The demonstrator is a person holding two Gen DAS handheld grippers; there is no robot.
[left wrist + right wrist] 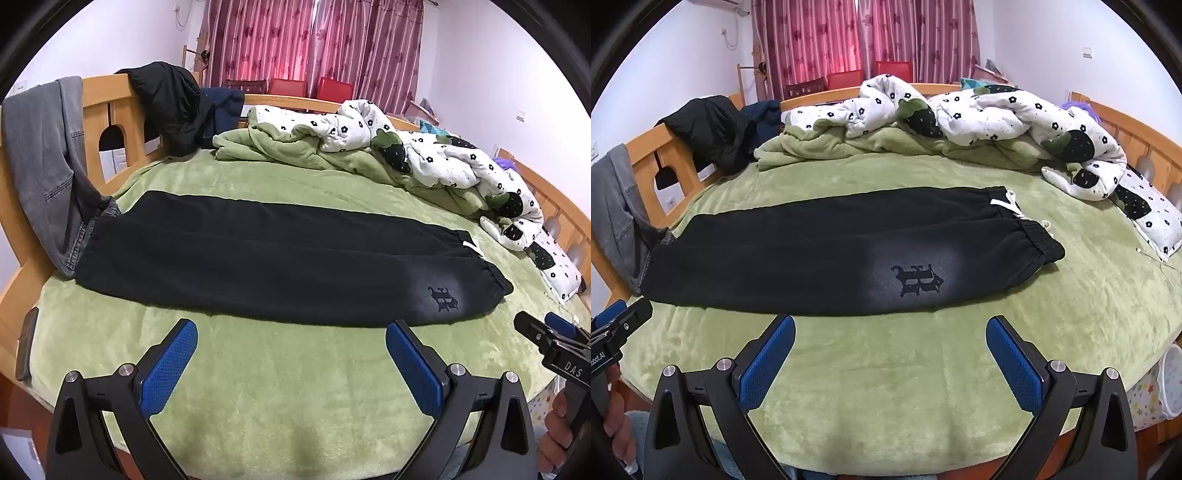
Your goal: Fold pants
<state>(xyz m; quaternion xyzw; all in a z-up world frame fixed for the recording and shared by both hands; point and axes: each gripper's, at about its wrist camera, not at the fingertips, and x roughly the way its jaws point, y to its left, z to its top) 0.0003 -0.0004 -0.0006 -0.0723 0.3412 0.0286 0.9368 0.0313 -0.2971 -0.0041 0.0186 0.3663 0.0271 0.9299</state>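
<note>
Black sweatpants (258, 258) (812, 251) lie flat across the green blanket (295, 387) (886, 369), one leg stacked on the other. The elastic waist with its white drawstring (1008, 203) is at the right and the cuffs are at the left. A dark logo (918, 280) sits on a faded patch near the waist. My left gripper (291, 332) is open just short of the pants' near edge, with nothing between its blue pads. My right gripper (890, 322) (546, 332) is open too, in front of the logo. The left gripper (620, 317) also shows at the right wrist view's left edge.
A white flowered duvet (424, 155) (960, 110) and a green cover are bunched along the far side. Grey jeans (40, 155) and a black jacket (166, 103) hang over the wooden bed rail (99, 110) at the left. A phone (26, 347) lies at the bed's left edge; a star-patterned bin (1167, 384) stands at the right.
</note>
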